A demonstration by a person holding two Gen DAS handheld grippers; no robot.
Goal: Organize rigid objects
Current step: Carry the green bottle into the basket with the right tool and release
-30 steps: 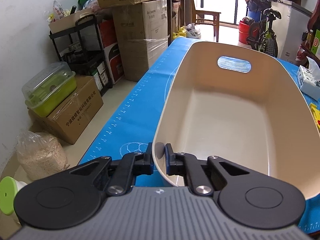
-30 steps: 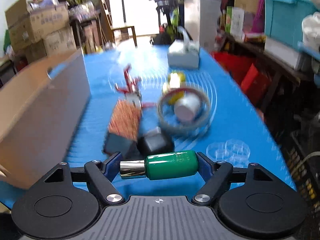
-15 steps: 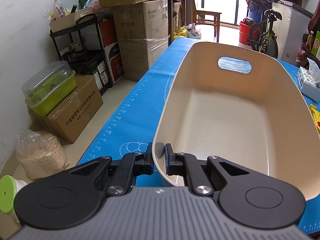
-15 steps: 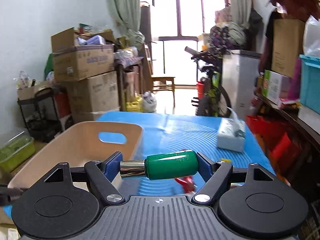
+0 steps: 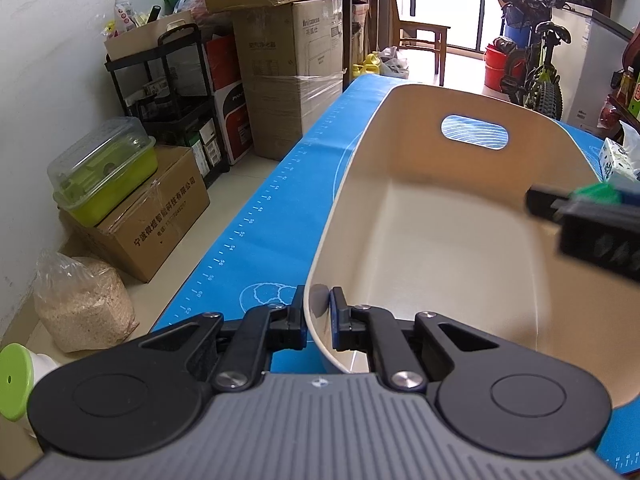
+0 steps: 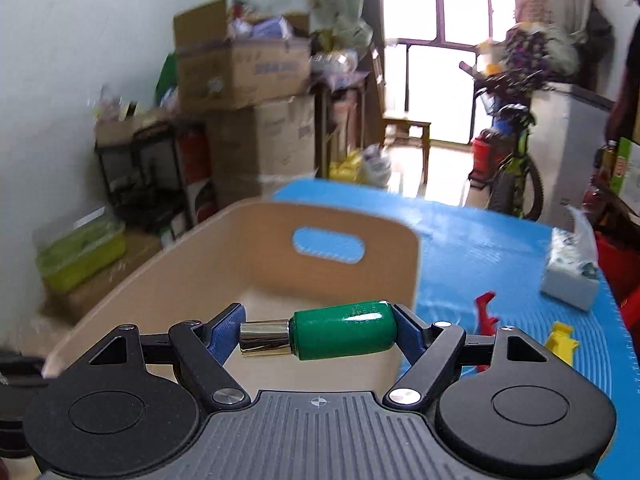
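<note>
Beige plastic bin [image 5: 440, 240], oblong with a slot handle cut in its far end wall, standing on a counter [image 5: 256, 232] covered by a blue mat; all positions are given relative to this bin. Left tool [image 5: 318, 312]: closed on the bin's near rim, one finger outside the wall and one inside, the thin wall pinched between the pads. Right tool [image 6: 318, 332]: clamped endwise on a small green bottle [image 6: 344, 335] with a shiny metal cap, one pad against the cap and the other against the base, the bottle lying crosswise between the fingers. In the right wrist view the bottle hangs above the bin's near right portion, clear of the floor of the bin; in the left wrist view the same tool enters, blurred, over the right wall with a glimpse of green at its tip. Bin interior: nothing visible inside. To the right of the bin, on the mat: a red clip-like piece [image 6: 486, 312], a yellow piece [image 6: 562, 340] beyond it, and a tissue box [image 6: 572, 276] further back, all apart from the bin wall.
</note>
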